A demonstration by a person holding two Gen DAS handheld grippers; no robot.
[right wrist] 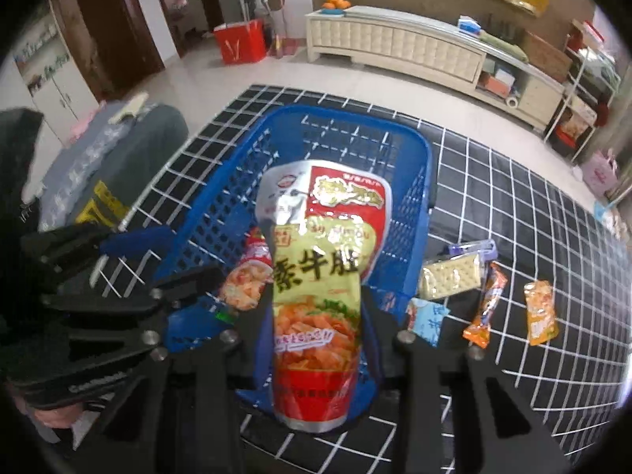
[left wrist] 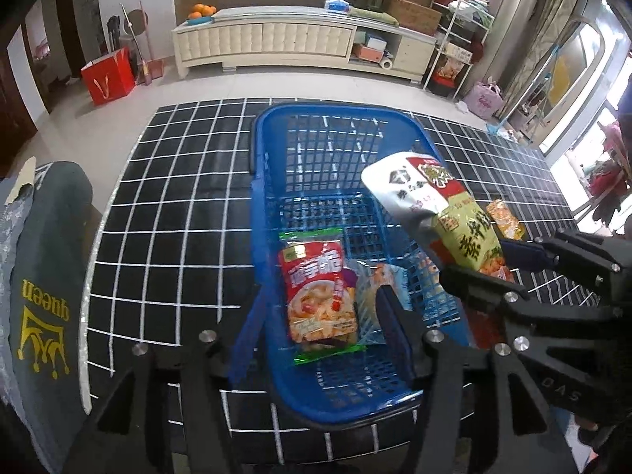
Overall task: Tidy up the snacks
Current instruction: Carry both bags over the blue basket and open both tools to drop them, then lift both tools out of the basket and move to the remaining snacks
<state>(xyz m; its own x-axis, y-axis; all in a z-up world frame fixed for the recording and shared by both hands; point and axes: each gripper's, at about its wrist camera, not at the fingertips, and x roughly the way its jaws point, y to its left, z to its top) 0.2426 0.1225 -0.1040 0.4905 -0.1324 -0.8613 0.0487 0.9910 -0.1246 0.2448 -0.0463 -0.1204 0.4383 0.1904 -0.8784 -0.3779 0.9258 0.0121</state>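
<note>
- Right hand-held gripper [right wrist: 318, 339] is clamped on one yellow-red pouch [right wrist: 316, 276], held above the basket [right wrist: 221, 205].
- Left hand-held gripper [left wrist: 322, 316] hangs open and empty over two packets [left wrist: 316, 296] inside the basket.
- Four snacks [right wrist: 450, 276] lie on the surface [right wrist: 513, 205], right of the basket.

Grey-green fabric cushion [left wrist: 47, 276] at table's left edge: yellow crown emblem w/ word "queen", seen upside down in left wrist view. Tall yellow-and-red foil snack pouch [right wrist: 316, 296]: big black Chinese characters "素牛肚"; pinyin line above them too blurred to read. Red plastic snack packet [left wrist: 316, 288] in blue basket: white Chinese characters, not legible. Black gripper arm [left wrist: 561, 391]: embossed letters, prob. "SVO" or similar, unclear.
</note>
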